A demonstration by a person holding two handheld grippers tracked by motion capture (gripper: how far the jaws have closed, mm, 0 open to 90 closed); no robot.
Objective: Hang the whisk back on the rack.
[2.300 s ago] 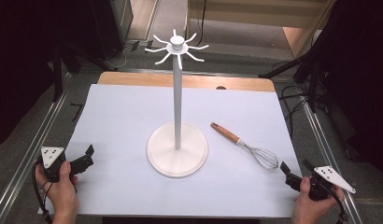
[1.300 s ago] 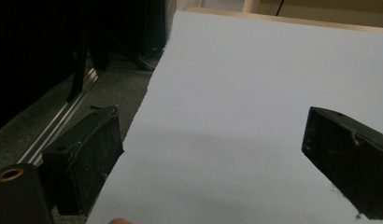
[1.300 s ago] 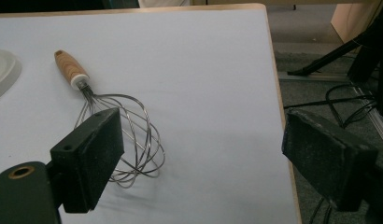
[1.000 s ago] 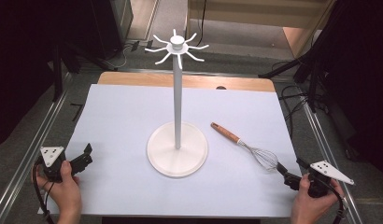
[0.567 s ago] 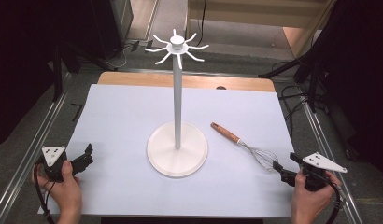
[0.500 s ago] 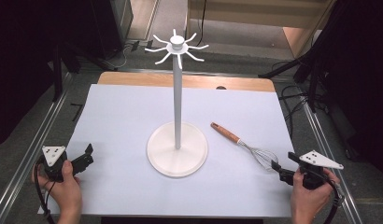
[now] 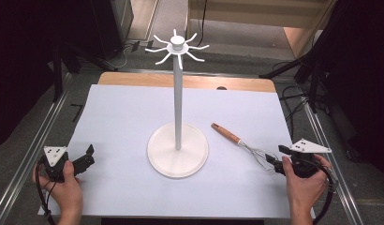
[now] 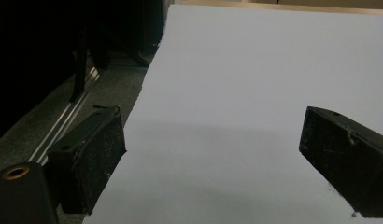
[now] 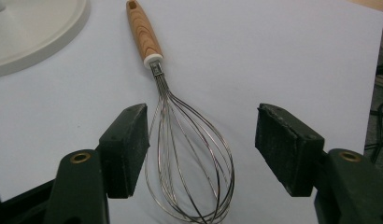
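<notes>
- The high view takes in the whole table (image 7: 134,79), covered by one pale sheet (image 7: 120,122). One white stand (image 7: 178,93) rises from a round base at the middle, with short curved arms at its top.
- One whisk (image 7: 241,145) lies flat on the sheet, right of the stand's base and apart from it, wooden handle toward the stand.
- The right tool (image 7: 270,160) sits at the whisk's wire end, held by the right hand (image 7: 302,187).
- The right gripper view shows the closer detail: the right tool (image 9: 201,149) stands apart, the wire loops (image 9: 189,158) between its jaws and close to the left-hand one; contact cannot be told.
- The left tool (image 7: 88,156), in the left hand (image 7: 66,192), is at the sheet's near left edge.
- The left gripper view shows the left tool (image 8: 210,154) wide apart over bare sheet, gripping nothing.
</notes>
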